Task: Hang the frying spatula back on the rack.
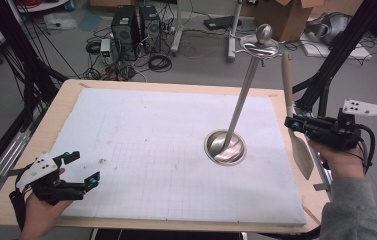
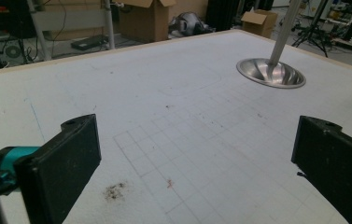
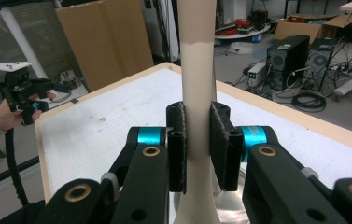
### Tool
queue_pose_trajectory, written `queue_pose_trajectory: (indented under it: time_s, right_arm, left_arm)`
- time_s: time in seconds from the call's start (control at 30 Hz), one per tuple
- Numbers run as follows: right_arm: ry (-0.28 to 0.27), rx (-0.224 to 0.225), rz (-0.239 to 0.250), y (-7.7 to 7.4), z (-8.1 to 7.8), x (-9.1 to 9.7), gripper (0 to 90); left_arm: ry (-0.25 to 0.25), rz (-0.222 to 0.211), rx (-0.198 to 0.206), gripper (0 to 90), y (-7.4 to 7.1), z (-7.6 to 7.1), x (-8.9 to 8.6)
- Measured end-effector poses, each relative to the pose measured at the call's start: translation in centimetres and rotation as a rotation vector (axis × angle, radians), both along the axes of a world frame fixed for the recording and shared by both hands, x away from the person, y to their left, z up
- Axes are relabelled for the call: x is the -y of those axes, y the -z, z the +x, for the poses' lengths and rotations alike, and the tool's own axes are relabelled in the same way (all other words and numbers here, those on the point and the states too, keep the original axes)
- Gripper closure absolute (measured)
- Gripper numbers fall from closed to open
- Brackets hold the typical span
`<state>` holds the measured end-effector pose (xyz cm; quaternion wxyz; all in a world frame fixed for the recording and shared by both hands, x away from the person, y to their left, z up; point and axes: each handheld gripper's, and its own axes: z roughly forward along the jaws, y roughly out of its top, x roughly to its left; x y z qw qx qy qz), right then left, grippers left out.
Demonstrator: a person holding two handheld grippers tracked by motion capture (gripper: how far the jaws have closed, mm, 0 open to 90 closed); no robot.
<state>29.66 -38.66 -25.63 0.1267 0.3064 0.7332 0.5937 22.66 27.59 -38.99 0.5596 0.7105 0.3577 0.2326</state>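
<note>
High view: the right gripper, carried in the person's right hand at the table's right edge, pinched the handle of a cream-coloured plastic spatula, which stood nearly upright, its beige grip rising above the jaws and its flat blade hanging below them, beyond the edge of the white gridded foam board that covered the light wooden table. Right gripper view: the two black padded jaws of the right gripper pressed on either side of the spatula at its narrow neck. High view: the left gripper, in the person's left hand at the near left corner of the board, had its jaws spread apart with nothing between them. Left gripper view: the left gripper was poised just above bare board. A polished steel stand with a round dished base, slanted pole and ball-topped ring rested on the board, near the spatula but apart from it.
</note>
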Motion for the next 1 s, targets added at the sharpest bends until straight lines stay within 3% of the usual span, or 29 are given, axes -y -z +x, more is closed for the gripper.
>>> queue_pose_trajectory:
  time_s: [1.0]
  right_arm:
    - [-0.025, -0.026, 0.001, 1.3, 1.8, -2.7, 78.1]
  left_arm:
    - [-0.002, -0.005, 0.000, 1.8, 0.0, 0.0, -0.2]
